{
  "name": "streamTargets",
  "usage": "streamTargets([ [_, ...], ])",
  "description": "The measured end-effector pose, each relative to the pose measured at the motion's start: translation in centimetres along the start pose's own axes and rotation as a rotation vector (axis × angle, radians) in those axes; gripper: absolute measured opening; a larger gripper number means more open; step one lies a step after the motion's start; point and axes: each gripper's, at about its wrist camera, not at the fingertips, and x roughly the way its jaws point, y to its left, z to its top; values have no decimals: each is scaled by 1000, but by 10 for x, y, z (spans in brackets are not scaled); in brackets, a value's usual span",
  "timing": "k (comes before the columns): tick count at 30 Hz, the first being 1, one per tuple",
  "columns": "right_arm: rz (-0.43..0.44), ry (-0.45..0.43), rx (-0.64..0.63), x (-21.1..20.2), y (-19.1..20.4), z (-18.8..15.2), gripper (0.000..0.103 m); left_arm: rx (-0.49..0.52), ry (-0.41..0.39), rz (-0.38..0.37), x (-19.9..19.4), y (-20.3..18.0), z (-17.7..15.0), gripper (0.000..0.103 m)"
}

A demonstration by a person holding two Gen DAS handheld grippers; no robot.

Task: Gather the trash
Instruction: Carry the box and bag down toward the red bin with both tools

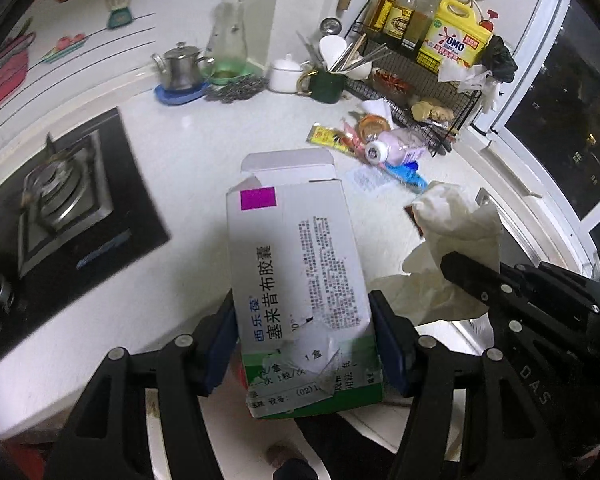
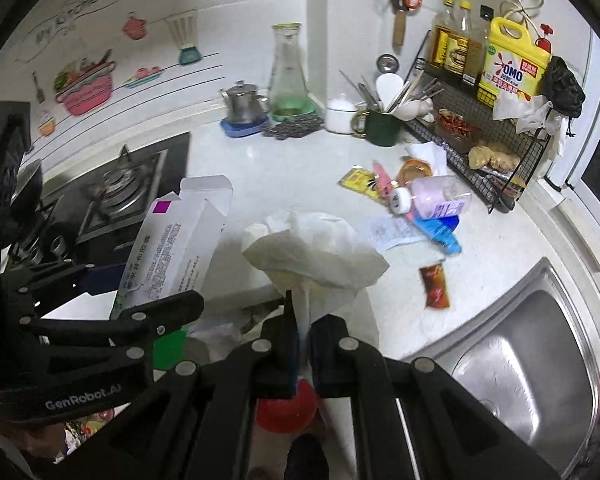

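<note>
My left gripper (image 1: 304,344) is shut on a white and green medicine box (image 1: 296,272) with an open top flap, held above the counter's front edge. The box also shows in the right wrist view (image 2: 172,248). My right gripper (image 2: 304,336) is shut on a crumpled white tissue (image 2: 316,256), held up beside the box; the tissue also shows in the left wrist view (image 1: 452,248). More trash lies on the white counter: a pink bottle (image 2: 432,198), a yellow wrapper (image 2: 358,180), a blue packet (image 2: 440,232), a receipt (image 2: 392,232) and a red sachet (image 2: 434,286).
A gas stove (image 1: 60,200) is at the left. A steel sink (image 2: 520,364) is at the right. A wire rack (image 2: 480,148) with bottles, a green mug (image 2: 380,126) of utensils, a kettle (image 2: 244,104) and a glass flask (image 2: 288,76) stand along the back wall.
</note>
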Motion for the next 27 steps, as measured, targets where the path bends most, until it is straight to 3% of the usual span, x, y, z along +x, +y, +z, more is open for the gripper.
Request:
streamTargets([
  [8,27,67,-24,3,48,-46,4,-27,52,3,-16,29,-58,60],
  [12,42,110,-30,21,60,-68,4,-55,109,-9,0,46,-86,60],
  [16,50,177,-29,50,69,-92,4,-71,159,-20,28,58,-111,60],
  [20,38,189,-34,86,69,-116,4,-71,185,-20,67,67,-134,60],
  [27,7,220,-29,190,55,-180,4,-40,201,-49,181,83,-187,60],
])
